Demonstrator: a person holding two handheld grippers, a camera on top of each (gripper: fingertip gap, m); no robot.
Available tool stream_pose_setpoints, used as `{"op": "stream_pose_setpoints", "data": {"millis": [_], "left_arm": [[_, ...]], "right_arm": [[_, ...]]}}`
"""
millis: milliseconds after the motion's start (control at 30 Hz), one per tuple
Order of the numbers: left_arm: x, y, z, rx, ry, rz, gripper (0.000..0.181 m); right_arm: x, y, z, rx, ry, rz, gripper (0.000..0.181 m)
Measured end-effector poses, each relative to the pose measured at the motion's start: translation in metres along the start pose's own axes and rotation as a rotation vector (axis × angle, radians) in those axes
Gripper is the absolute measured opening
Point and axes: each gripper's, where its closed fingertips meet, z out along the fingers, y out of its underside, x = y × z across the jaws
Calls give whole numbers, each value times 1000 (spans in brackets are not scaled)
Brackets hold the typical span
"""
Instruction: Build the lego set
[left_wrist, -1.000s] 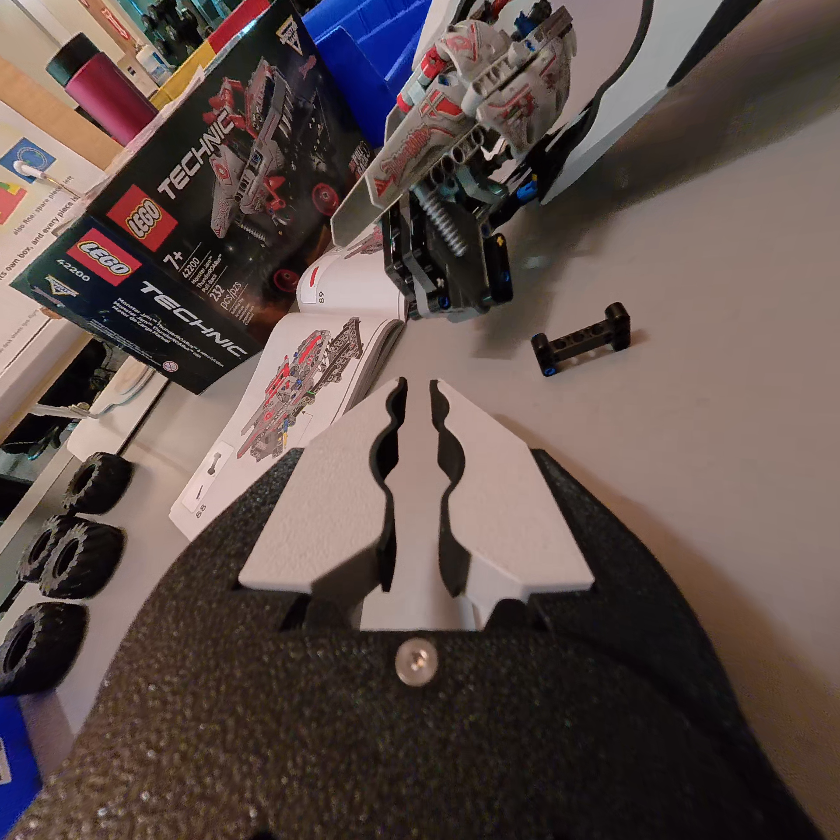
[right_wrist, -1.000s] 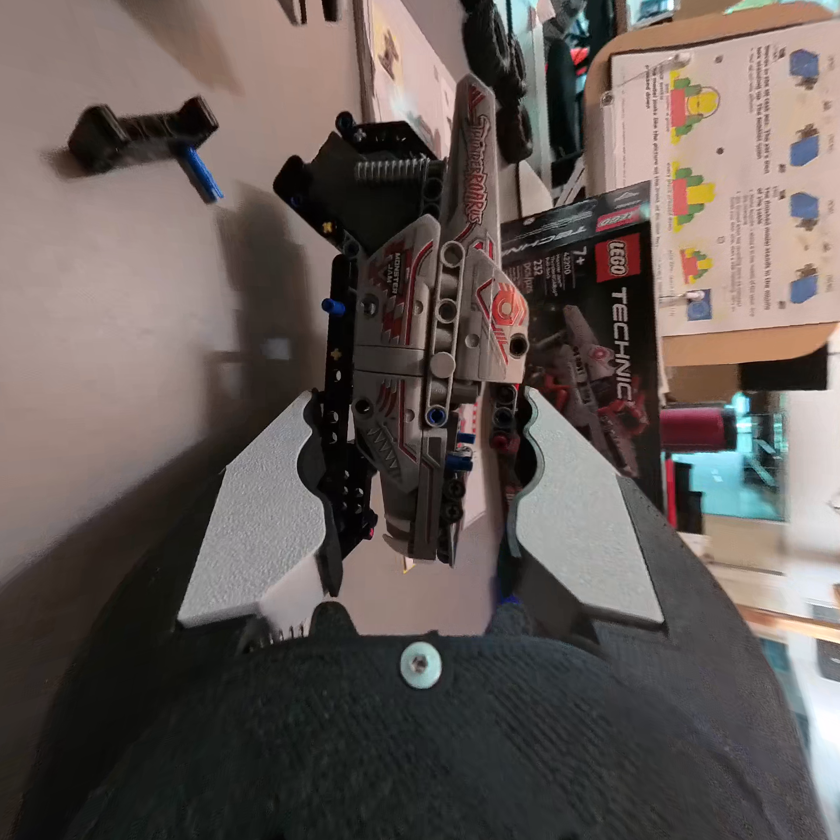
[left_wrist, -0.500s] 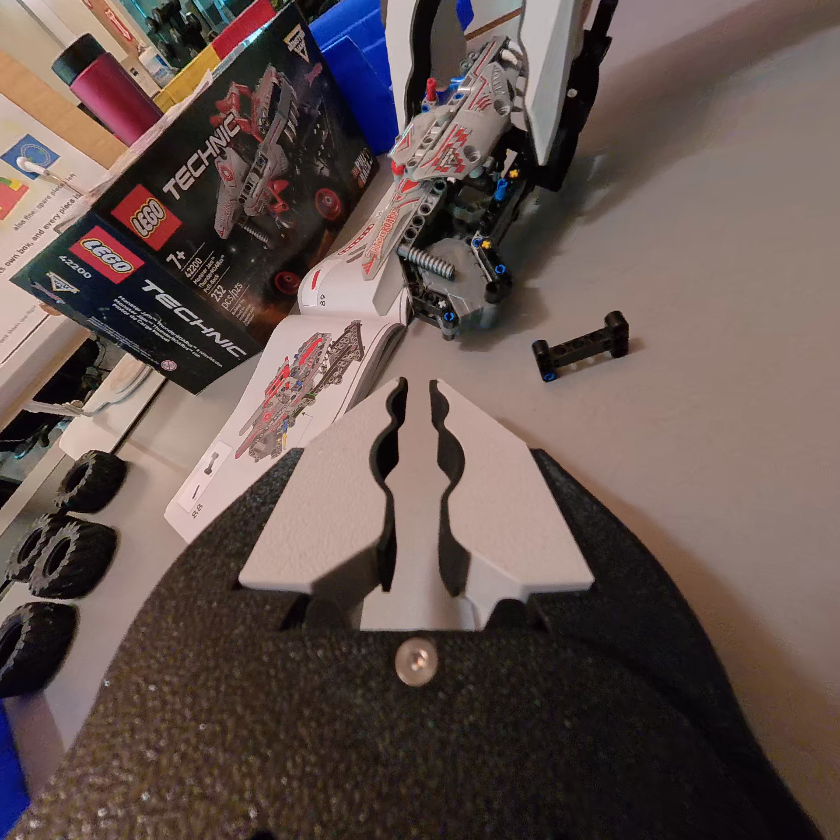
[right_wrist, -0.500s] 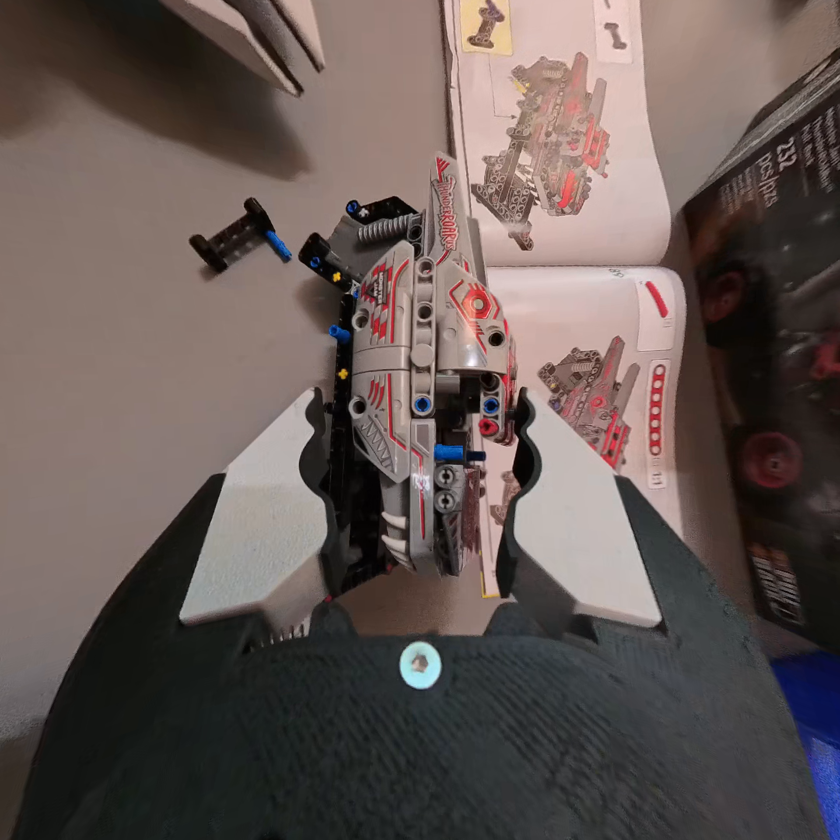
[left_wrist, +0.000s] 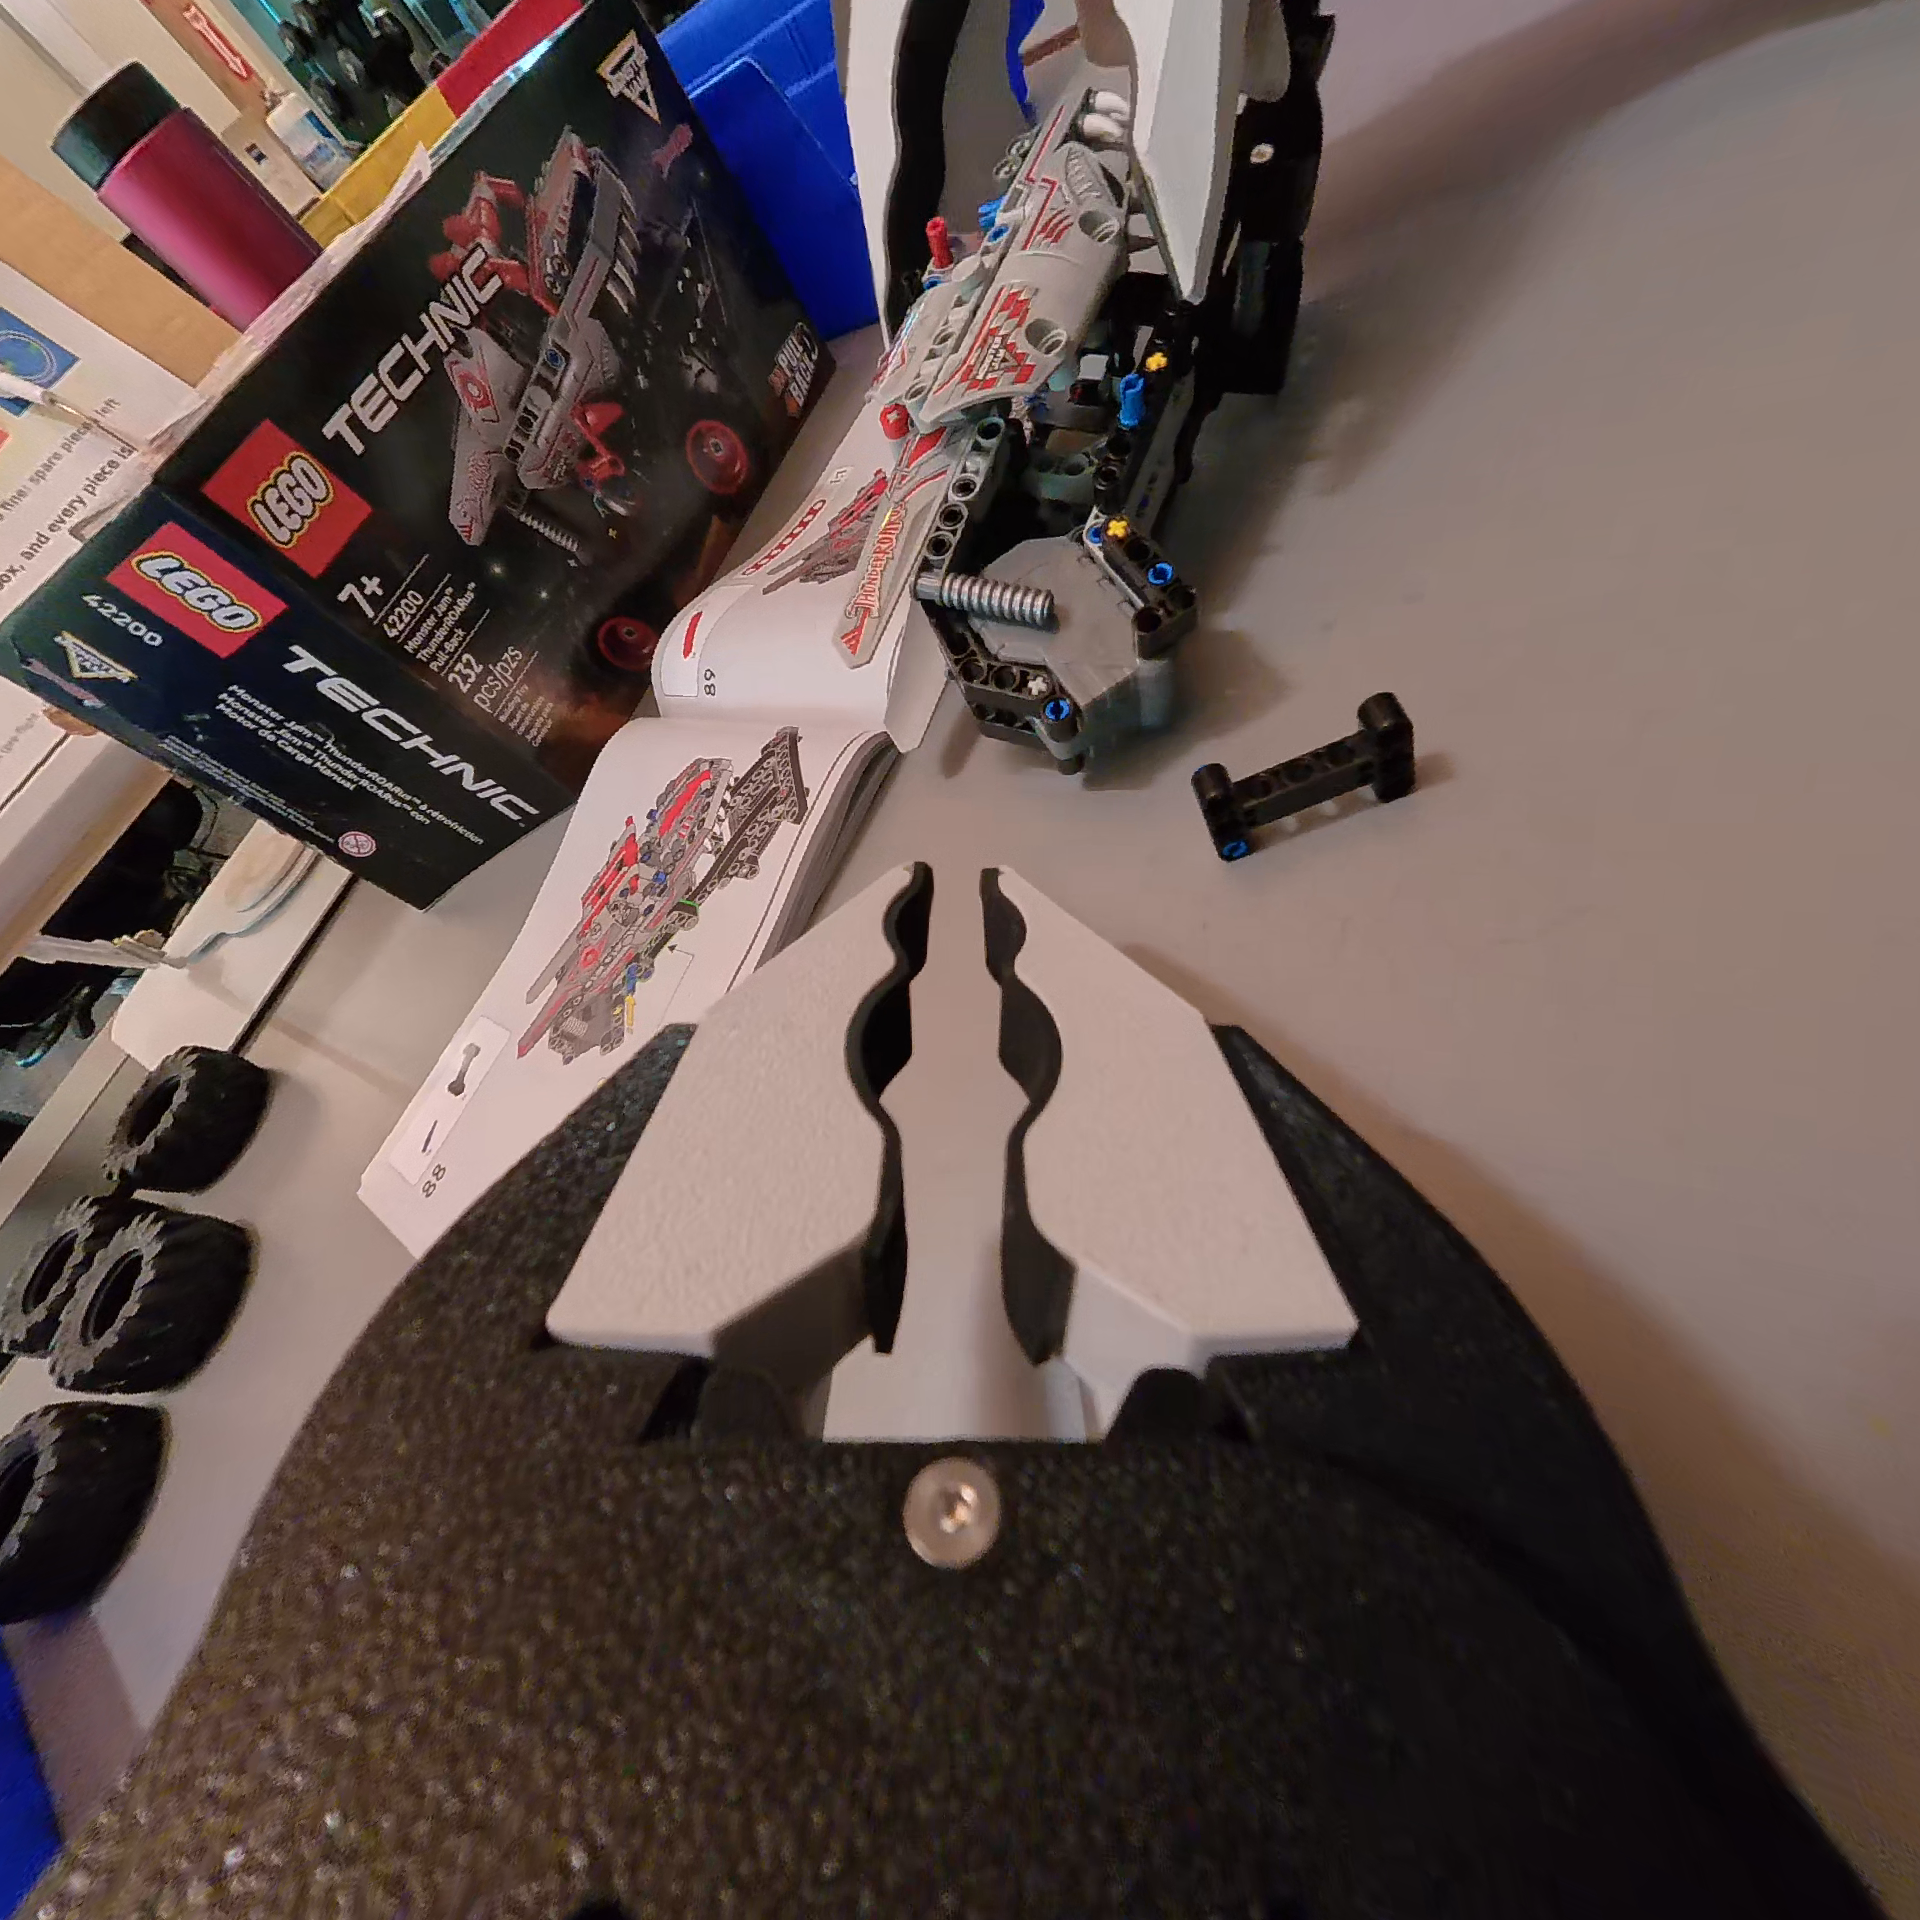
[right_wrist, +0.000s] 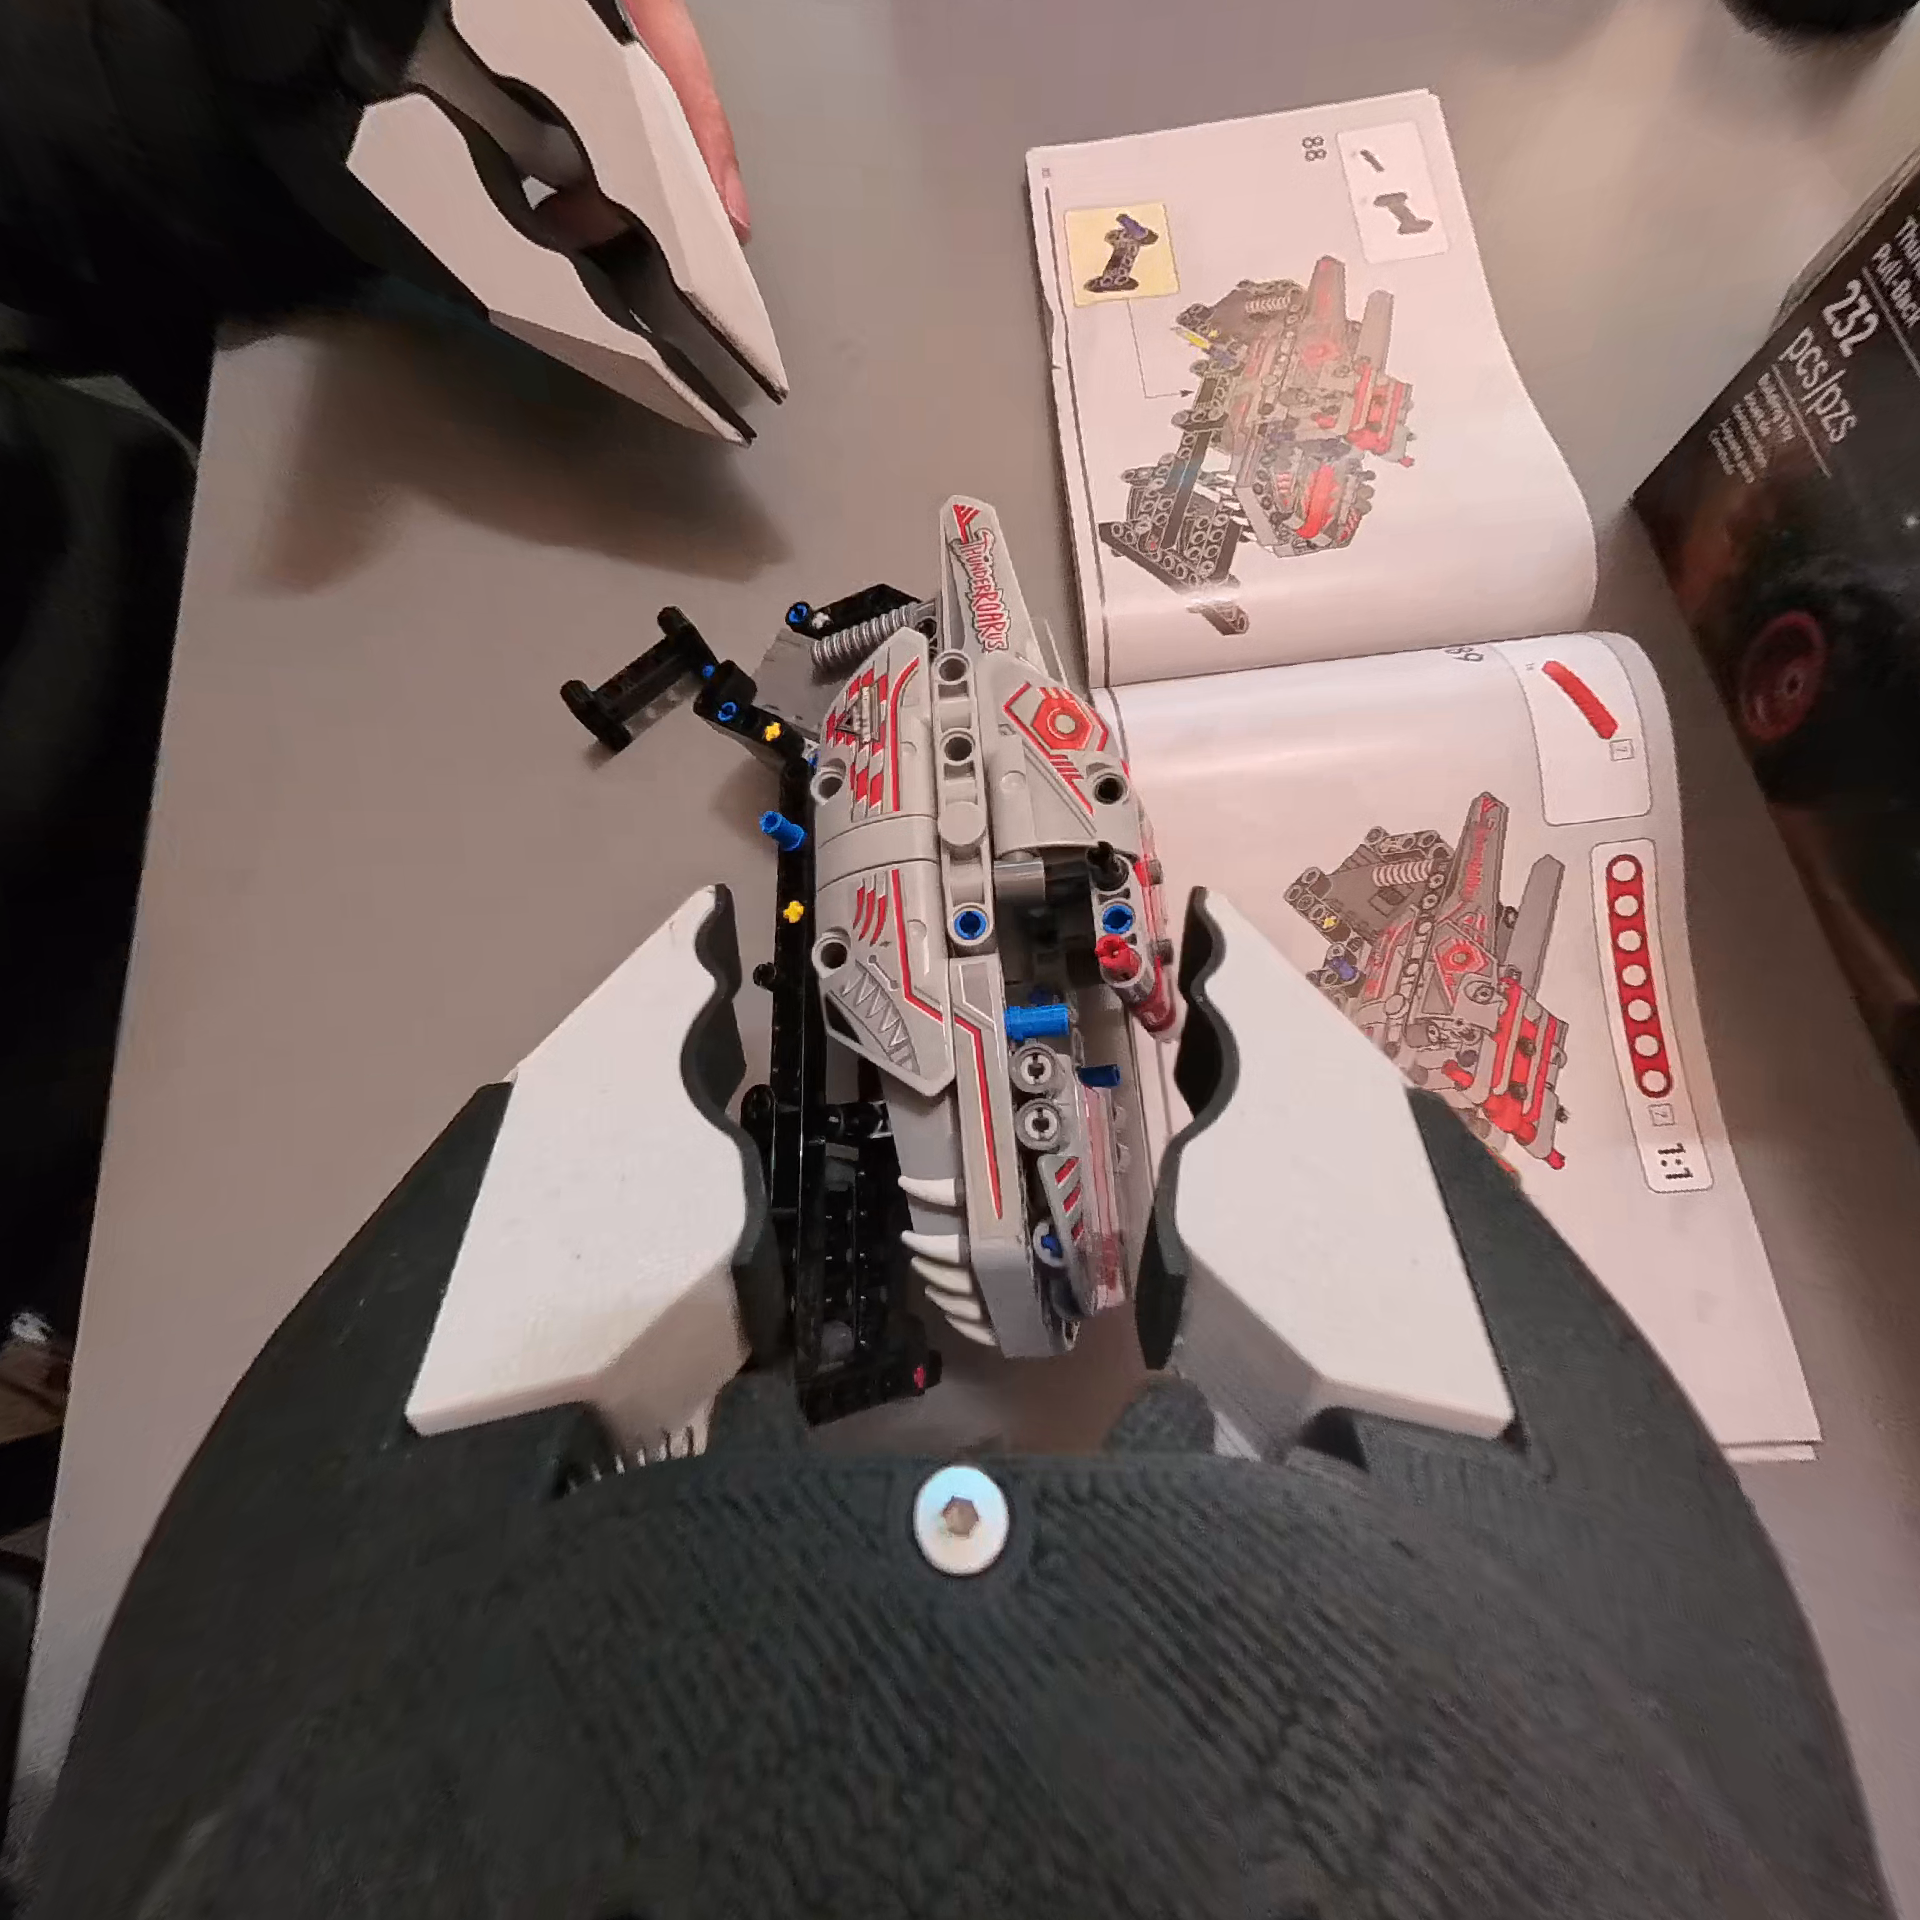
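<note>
The grey, red and black Lego truck model (right_wrist: 966, 831) sits between the jaws of my right gripper (right_wrist: 956, 914), which is shut on its front half. In the left wrist view the model (left_wrist: 997, 353) hangs tilted from the right gripper's white fingers (left_wrist: 1195, 135), its rear end with the spring resting on the grey table (left_wrist: 1558, 935). A small black beam piece with blue pins (left_wrist: 1304, 774) lies loose beside that rear end; it also shows in the right wrist view (right_wrist: 634, 681). My left gripper (left_wrist: 956, 883) is nearly closed and empty, low over the table, short of the beam.
The open instruction booklet (left_wrist: 665, 914) lies left of the model, with the set's box (left_wrist: 447, 447) behind it. Several black tyres (left_wrist: 135, 1309) lie at the left table edge. A blue bin (left_wrist: 769, 135) and a dark red bottle (left_wrist: 177, 208) stand behind.
My right gripper has swung the model from up in the air down to the table, so its rear end now rests next to the black beam. My left gripper has barely moved.
</note>
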Motion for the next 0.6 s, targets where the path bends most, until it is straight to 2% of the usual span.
{"op": "stream_pose_setpoints", "data": {"millis": [100, 167, 233, 300, 367, 467, 600], "left_arm": [[8, -4, -1, 24, 53, 8, 7], [16, -10, -4, 65, 124, 18, 8], [28, -9, -6, 63, 225, 48, 12], [38, 0, -6, 4, 315, 76, 15], [38, 3, -3, -29, 332, 80, 19], [47, 3, 4, -71, 408, 6, 25], [55, 7, 16, -146, 452, -65, 27]], "right_arm": [[4, -1, -10, -29, 93, -44, 86], [2, -13, -28, 14, 176, -92, 90], [-10, -26, -49, 80, 241, -110, 93], [-31, -34, -65, 134, 307, -129, 91], [-54, -32, -71, 147, 381, -136, 84], [-77, -21, -53, 158, 490, -40, 67], [-109, -2, 7, 131, 475, 65, 48]]}}
